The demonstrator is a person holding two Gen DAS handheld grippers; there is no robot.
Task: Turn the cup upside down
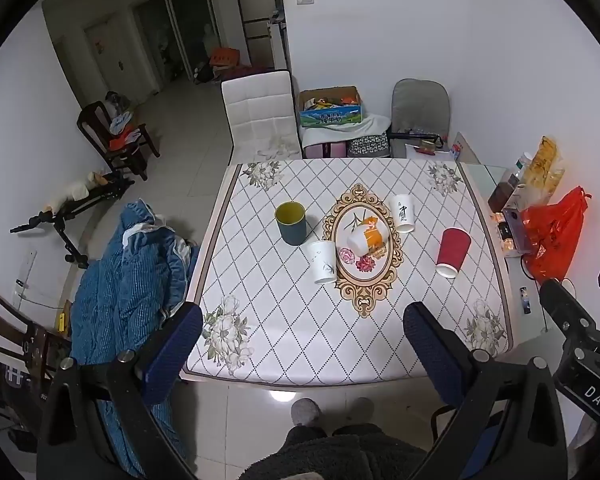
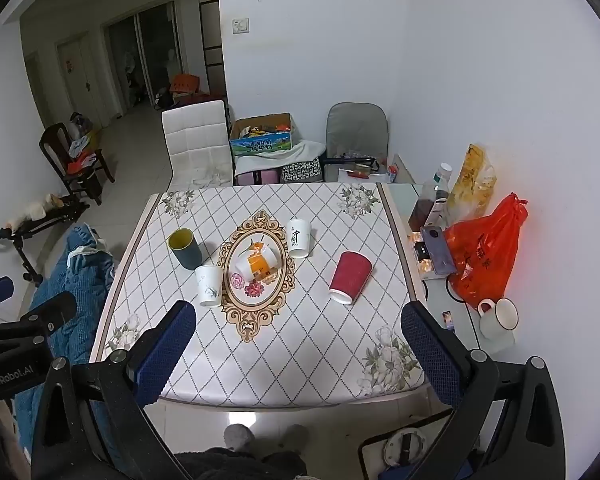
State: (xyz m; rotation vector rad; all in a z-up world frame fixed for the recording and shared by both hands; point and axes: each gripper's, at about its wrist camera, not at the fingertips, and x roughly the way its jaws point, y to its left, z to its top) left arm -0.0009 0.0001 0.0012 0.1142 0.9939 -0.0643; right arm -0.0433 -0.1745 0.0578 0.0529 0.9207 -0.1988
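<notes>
Several cups stand on the patterned table (image 1: 300, 340) (image 2: 300, 360). A dark teal cup with a yellow inside (image 1: 291, 223) (image 2: 185, 249) stands upright at the left. A white paper cup with a plant print (image 1: 323, 261) (image 2: 209, 285), a white cup with black characters (image 1: 403, 213) (image 2: 299, 238) and a red paper cup (image 1: 452, 252) (image 2: 350, 277) stand rim down. An orange and white cup (image 1: 366, 237) (image 2: 257, 263) stands rim down and tilted in the middle. My left gripper (image 1: 302, 340) and right gripper (image 2: 298, 340) are open and empty, above the table's near edge.
A red plastic bag (image 2: 484, 252), bottles, a phone and a white mug (image 2: 498, 320) crowd the glass side table on the right. A blue quilt (image 1: 128, 280) lies over a chair at the left. A white chair (image 1: 260, 114) stands at the far edge.
</notes>
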